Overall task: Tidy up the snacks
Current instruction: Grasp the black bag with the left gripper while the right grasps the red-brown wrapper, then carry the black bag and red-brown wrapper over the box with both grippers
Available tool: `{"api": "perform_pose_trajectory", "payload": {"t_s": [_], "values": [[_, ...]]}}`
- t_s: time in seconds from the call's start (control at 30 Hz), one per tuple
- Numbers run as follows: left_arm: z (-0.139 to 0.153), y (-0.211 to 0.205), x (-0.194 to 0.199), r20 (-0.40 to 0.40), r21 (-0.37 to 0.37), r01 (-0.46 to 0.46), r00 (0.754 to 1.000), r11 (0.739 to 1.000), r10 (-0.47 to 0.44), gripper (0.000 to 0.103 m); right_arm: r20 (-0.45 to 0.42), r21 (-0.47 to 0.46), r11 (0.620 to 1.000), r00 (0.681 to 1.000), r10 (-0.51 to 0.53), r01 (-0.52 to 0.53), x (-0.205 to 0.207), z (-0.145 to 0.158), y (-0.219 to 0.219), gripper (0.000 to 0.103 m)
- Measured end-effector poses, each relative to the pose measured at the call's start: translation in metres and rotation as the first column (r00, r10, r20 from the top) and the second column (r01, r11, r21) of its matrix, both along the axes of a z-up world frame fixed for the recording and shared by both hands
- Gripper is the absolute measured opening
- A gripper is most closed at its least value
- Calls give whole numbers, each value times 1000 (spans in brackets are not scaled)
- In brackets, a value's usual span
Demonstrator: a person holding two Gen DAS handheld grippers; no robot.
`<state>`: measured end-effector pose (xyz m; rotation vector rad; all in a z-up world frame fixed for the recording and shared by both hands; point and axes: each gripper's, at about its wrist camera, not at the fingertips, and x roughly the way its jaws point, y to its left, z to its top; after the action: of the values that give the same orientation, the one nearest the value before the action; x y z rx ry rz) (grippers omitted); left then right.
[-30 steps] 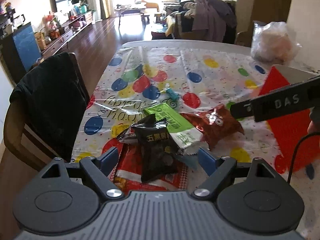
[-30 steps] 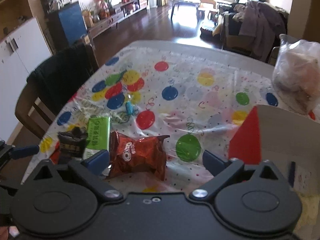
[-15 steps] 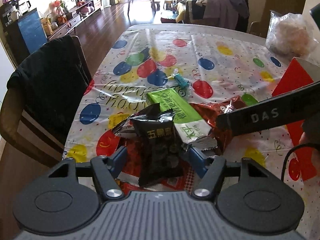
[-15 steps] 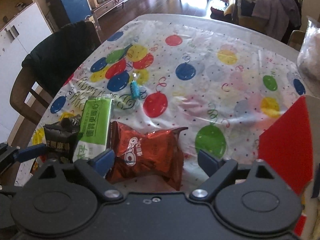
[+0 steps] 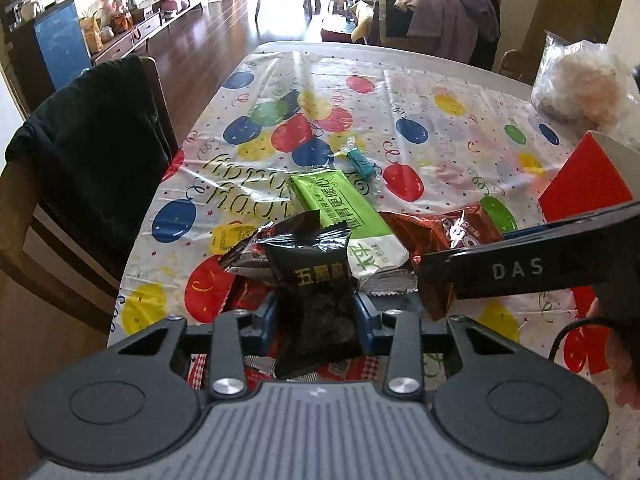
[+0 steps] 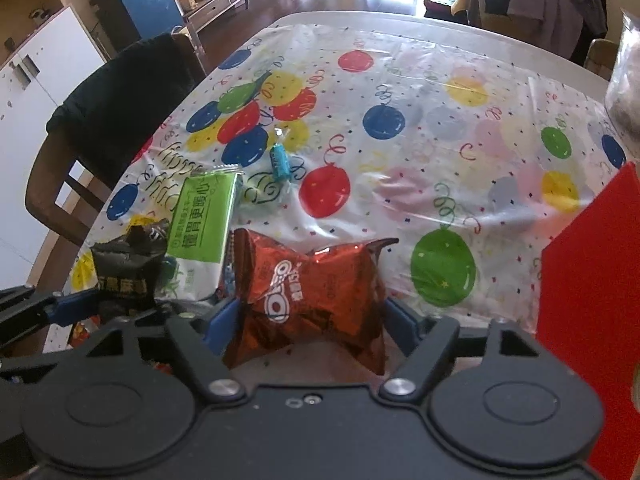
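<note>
My left gripper (image 5: pixel 316 318) is shut on a black snack packet (image 5: pixel 312 292), its blue pads pressing both sides. My right gripper (image 6: pixel 310 316) is shut on a red-brown foil snack packet (image 6: pixel 308 292); that packet also shows in the left wrist view (image 5: pixel 436 236), behind the right gripper's black finger. A green and white snack bar (image 5: pixel 344 216) lies between the two packets, also in the right wrist view (image 6: pixel 204 216). A small teal wrapped candy (image 6: pixel 280 160) lies beyond it. A red patterned packet (image 5: pixel 260 364) lies under the black one.
The table has a balloon-print plastic cloth (image 5: pixel 400 92). A red box (image 6: pixel 592 280) stands at the right. A clear bag of food (image 5: pixel 580 84) sits at the far right. A chair draped in black cloth (image 5: pixel 88 160) stands at the table's left edge.
Both grippers moved forward and closed: the left on the black packet, the right on the red-brown foil packet. Both stood open a second ago.
</note>
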<state>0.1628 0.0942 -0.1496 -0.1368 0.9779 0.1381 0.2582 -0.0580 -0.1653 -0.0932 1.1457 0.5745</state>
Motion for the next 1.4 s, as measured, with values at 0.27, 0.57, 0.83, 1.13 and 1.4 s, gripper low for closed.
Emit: {"api": "perform_pose_trajectory", "payload": {"t_s": [0.27,0.57,0.83,1.13,1.4], "values": [[7,1,-7,11,-23,-4,1000,1000,4,35,15,37,998,999,-44,43,-15,13,-17,59],[25,-1,-23,17,-56,7,1000,998,-6,35,59,75,993,994,-97,92,-44,42,-43,58],[58,-13,-43,49,-81,46,998,996,-42,35,111,116,986,985,-133,120,-74,83,-77,58],[98,-57,-54,107,-78,157,983,985,-148,35,167,136,977,968,-186,164,-98,117,-124,59],[122,-114,-48,146,-72,267,956,961,-254,35,203,153,965,949,-242,214,-101,131,-178,59]]}}
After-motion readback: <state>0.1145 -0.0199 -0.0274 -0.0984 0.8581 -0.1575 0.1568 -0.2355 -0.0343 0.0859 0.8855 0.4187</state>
